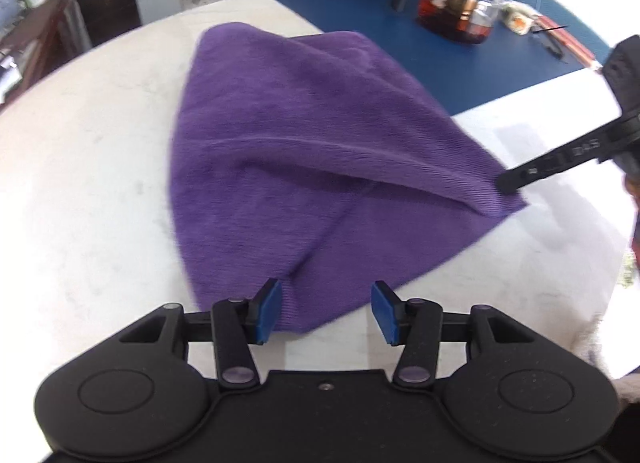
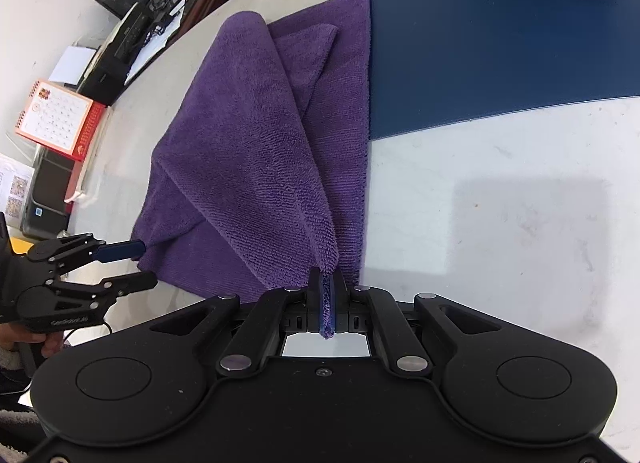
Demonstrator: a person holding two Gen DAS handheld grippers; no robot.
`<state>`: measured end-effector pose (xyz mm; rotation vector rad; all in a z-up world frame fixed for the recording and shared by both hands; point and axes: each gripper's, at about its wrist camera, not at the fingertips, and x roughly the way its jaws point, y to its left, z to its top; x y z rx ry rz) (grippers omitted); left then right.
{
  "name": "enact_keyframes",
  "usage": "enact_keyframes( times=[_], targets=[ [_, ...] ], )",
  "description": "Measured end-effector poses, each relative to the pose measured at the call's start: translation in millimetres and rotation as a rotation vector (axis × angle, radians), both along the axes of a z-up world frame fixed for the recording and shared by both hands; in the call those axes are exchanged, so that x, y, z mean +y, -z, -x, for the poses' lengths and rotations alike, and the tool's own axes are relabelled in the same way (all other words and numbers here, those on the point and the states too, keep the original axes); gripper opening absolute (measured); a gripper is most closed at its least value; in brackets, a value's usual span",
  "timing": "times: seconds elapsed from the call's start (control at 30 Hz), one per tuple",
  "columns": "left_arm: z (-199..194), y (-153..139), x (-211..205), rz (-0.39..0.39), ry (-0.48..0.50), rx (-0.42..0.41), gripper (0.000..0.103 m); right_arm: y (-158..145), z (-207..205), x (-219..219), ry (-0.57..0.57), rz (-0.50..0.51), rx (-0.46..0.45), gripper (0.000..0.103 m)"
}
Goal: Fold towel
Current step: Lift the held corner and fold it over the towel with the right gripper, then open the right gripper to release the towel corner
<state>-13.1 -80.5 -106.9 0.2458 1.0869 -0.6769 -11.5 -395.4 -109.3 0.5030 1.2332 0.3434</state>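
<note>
With the purple microfibre towel (image 2: 256,151) half-folded on the white tabletop (image 2: 500,203), its corner pinched in the closed right gripper (image 2: 327,303), the half-open, seemingly empty left gripper (image 1: 325,313) risks a skewed fold.

Each wrist camera looks steeply down along its gripper's fingers, close above the white table (image 1: 100,183). Both views share the purple towel (image 1: 280,143) and blue mat (image 2: 480,43); the far background appears distorted.
</note>
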Motion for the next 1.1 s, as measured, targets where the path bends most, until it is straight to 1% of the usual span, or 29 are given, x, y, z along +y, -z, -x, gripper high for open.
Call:
enact_keyframes(
  times=[0.07,0.17,0.23,0.43,0.5,0.57,0.67,0.73,0.83,0.9,1.0,1.07,1.1],
  targets=[
    [-2,3,-2,0.026,-0.010,0.023,0.047,1,-1,0,-0.003,0.000,0.003,0.003],
    [-8,11,-8,0.018,-0.037,0.052,0.046,1,-2,-1,-0.005,-0.003,0.007,0.003],
    [-12,10,-6,-0.004,-0.070,0.038,0.049,1,-2,-1,-0.009,-0.001,0.009,0.003],
    [-21,4,15,-0.093,-0.180,-0.003,0.049,1,-3,-1,-0.012,-0.004,0.013,0.003],
    [-24,4,24,-0.104,-0.214,-0.004,0.049,2,-3,-2,-0.011,-0.007,0.016,0.003],
    [-26,3,34,-0.092,-0.239,-0.006,0.049,2,-3,-2,-0.012,-0.008,0.017,0.003],
    [-26,3,42,-0.091,-0.242,-0.021,0.049,2,-3,-2,-0.013,-0.011,0.021,0.003],
    [-25,0,42,-0.098,-0.242,-0.012,0.049,2,-4,-1,-0.014,-0.011,0.022,0.003],
    [-19,-12,45,-0.091,-0.224,0.000,0.049,2,-4,0,-0.016,-0.008,0.021,0.003],
    [-16,-25,49,-0.059,-0.212,-0.005,0.050,2,-4,-1,-0.017,-0.010,0.019,0.003],
    [-22,-39,45,-0.014,-0.193,-0.033,0.054,3,-4,-1,-0.018,-0.013,0.019,0.003],
    [-28,-43,38,-0.001,-0.182,-0.058,0.055,3,-4,0,-0.020,-0.010,0.017,0.003],
    [-32,-40,32,-0.001,-0.174,-0.061,0.055,3,-4,0,-0.020,-0.008,0.018,0.003]
  ],
)
